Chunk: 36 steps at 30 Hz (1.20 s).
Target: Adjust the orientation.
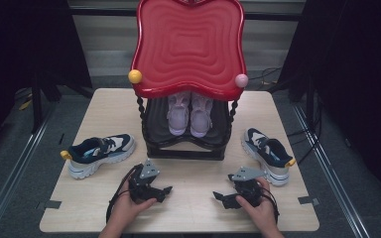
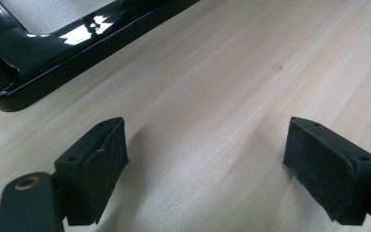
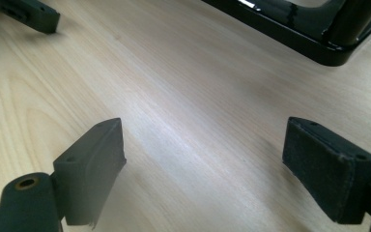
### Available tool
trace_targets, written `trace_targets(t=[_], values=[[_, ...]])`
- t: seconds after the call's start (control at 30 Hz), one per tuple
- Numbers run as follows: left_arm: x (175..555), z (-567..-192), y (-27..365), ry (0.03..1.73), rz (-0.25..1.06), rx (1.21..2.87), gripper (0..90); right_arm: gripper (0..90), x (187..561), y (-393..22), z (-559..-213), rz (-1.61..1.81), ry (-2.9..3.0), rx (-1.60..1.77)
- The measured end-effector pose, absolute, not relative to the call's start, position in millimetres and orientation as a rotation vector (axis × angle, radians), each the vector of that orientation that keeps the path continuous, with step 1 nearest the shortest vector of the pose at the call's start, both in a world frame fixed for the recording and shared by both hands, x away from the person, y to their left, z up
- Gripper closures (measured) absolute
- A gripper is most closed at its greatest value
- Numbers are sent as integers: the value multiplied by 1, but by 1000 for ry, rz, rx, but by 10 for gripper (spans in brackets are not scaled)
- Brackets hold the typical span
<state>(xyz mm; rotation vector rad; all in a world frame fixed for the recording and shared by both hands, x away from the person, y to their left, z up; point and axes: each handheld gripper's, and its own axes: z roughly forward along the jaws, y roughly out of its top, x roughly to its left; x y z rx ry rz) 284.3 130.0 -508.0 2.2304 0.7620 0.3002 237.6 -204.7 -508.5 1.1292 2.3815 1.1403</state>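
Both hand-held black two-jaw grippers are resting low over the pale wooden table (image 1: pixel 193 208), the left gripper (image 1: pixel 164 190) and right gripper (image 1: pixel 219 197) each with jaws standing wide apart and gripping nothing. The nearest things, a navy-and-white sneaker (image 1: pixel 100 152) at left and its mate (image 1: pixel 269 152) at right, are lying well apart, flanking the glossy black shoe rack (image 1: pixel 184 148) with its red wavy top.

Light wooden table (image 1: pixel 79 198), grey carpeted floor (image 1: pixel 10 178), dark curtains (image 1: pixel 362 74), dim room

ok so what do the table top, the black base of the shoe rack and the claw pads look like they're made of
Table top: pale wood or wood-look laminate, matte, with fine grain lines running along it.
Rack base: glossy black, probably lacquered wood, painted metal or plastic; sharp white reflections on its smooth rounded edge.
Claw pads: dull black, likely rubber or foam; rough, grainy faces with no shine.
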Motion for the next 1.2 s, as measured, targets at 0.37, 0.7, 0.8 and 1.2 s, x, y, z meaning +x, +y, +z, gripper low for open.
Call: trace_targets(t=[0.37,0.7,0.8,1.2], values=[[284,-508,130,766,298,2230,149,136,236,-203,-510,1060,2437,1046],[284,-508,130,764,298,2229,148,135,237,-205,-510,1066,2450,1030],[284,-508,130,763,297,2230,148,135,237,-205,-510,1066,2450,1028],[283,-505,131,771,304,2249,161,135,237,-205,-510,1065,2450,1032]])
